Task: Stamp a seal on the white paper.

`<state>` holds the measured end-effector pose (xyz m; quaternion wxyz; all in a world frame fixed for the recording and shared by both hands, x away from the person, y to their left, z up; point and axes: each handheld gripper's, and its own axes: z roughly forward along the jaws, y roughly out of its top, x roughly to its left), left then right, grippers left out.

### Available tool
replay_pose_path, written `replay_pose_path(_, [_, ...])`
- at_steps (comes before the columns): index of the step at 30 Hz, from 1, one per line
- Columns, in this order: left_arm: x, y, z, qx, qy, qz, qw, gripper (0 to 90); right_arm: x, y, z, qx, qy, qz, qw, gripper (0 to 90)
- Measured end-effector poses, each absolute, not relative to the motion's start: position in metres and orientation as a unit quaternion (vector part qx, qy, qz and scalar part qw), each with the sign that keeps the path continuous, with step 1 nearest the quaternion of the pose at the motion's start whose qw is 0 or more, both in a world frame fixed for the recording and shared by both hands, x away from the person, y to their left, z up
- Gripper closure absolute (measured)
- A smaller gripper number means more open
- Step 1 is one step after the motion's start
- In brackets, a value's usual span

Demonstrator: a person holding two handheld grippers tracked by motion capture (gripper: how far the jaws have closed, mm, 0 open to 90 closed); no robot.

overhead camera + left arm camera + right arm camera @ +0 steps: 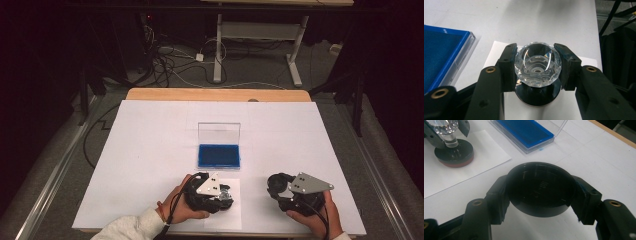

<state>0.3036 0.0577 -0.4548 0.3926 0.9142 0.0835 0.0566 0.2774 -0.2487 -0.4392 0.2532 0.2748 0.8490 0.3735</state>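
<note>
A stamp with a faceted crystal knob (pixel 538 64) and a round black base (pixel 537 96) stands upright on a small white sheet (pixel 499 48). My left gripper (pixel 537 53) is shut on the knob, one pad on each side. In the high view this gripper (pixel 221 192) is near the table's front edge, below the ink pad. My right gripper (pixel 541 186) is shut on a round black cap (pixel 540 195), held just above the table. The stamp (pixel 454 153) is at the top left of the right gripper view. In the high view the right gripper (pixel 276 186) is right of the left one.
A blue ink pad (pixel 218 155) in a clear case with its lid (pixel 219 132) raised lies at the table's middle, just beyond both grippers. A white cover (pixel 150 150) spreads over the table. A wooden edge (pixel 217 94) shows at the back; cables and desk legs lie beyond.
</note>
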Motion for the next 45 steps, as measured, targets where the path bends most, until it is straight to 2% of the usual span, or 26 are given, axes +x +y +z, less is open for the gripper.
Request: replay_pose_path(45, [0.3052, 0.0536, -0.4513, 0.924, 0.085, 0.049, 0.369, 54.4, 0.278, -0.2492, -0.4402, 0.276, 0.849, 0.371, 0.253, 38.3])
